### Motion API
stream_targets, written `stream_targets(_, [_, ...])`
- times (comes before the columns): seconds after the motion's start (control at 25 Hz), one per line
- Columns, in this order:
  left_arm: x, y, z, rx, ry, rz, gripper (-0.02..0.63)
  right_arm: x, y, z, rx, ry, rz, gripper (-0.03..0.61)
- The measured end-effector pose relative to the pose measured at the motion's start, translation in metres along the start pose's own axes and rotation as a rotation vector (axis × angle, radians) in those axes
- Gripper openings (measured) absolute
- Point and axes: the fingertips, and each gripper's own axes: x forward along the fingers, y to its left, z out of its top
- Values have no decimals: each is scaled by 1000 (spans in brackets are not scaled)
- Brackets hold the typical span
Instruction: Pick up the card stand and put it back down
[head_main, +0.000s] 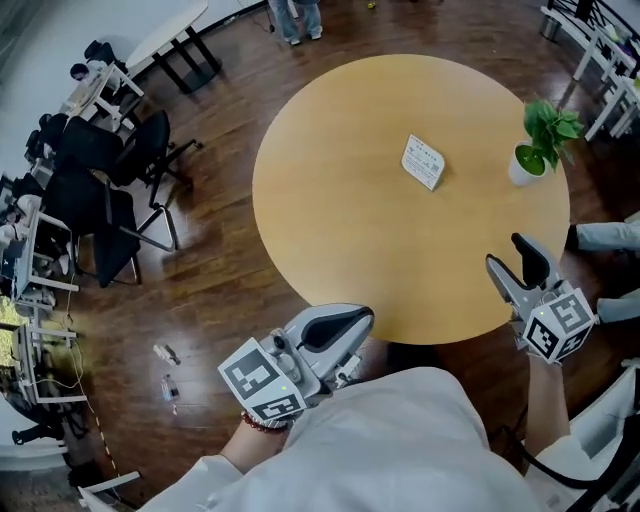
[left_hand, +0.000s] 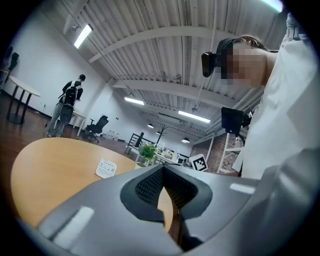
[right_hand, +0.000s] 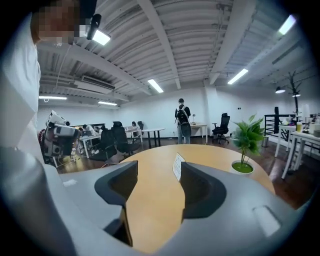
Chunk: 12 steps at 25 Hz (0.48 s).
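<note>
The card stand (head_main: 423, 161), a small white printed card, stands right of the middle of the round wooden table (head_main: 330, 220). It also shows in the left gripper view, where the card stand (left_hand: 106, 168) is far beyond the jaws, and in the right gripper view, where the card stand (right_hand: 177, 166) is seen edge-on past the gap. My left gripper (head_main: 365, 318) hangs just off the table's near edge with its jaws together and nothing in them. My right gripper (head_main: 507, 252) is over the near right rim, jaws apart and empty, well short of the card.
A potted green plant (head_main: 540, 140) stands near the table's right edge. Black office chairs (head_main: 120, 200) and desks fill the left of the room. A person (head_main: 295, 20) stands beyond the table, and someone's legs (head_main: 605, 236) reach in at the right.
</note>
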Motion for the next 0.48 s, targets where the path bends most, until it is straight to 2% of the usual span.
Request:
stream_targets(0.16, [-44, -54, -17, 58, -14, -79, 2, -58, 70, -11, 118, -17, -61, 286])
stream_targets(0.24, [-63, -82, -29, 45, -11, -128, 2, -90, 108, -21, 165, -14, -76, 290])
stream_targets(0.32, [-83, -98, -38, 9, -15, -157, 2, -117, 138, -25, 184, -13, -92, 290])
stream_targets(0.48, [-124, -115, -50, -12, -7, -151, 2, -160, 177, -35, 160, 28, -139, 290])
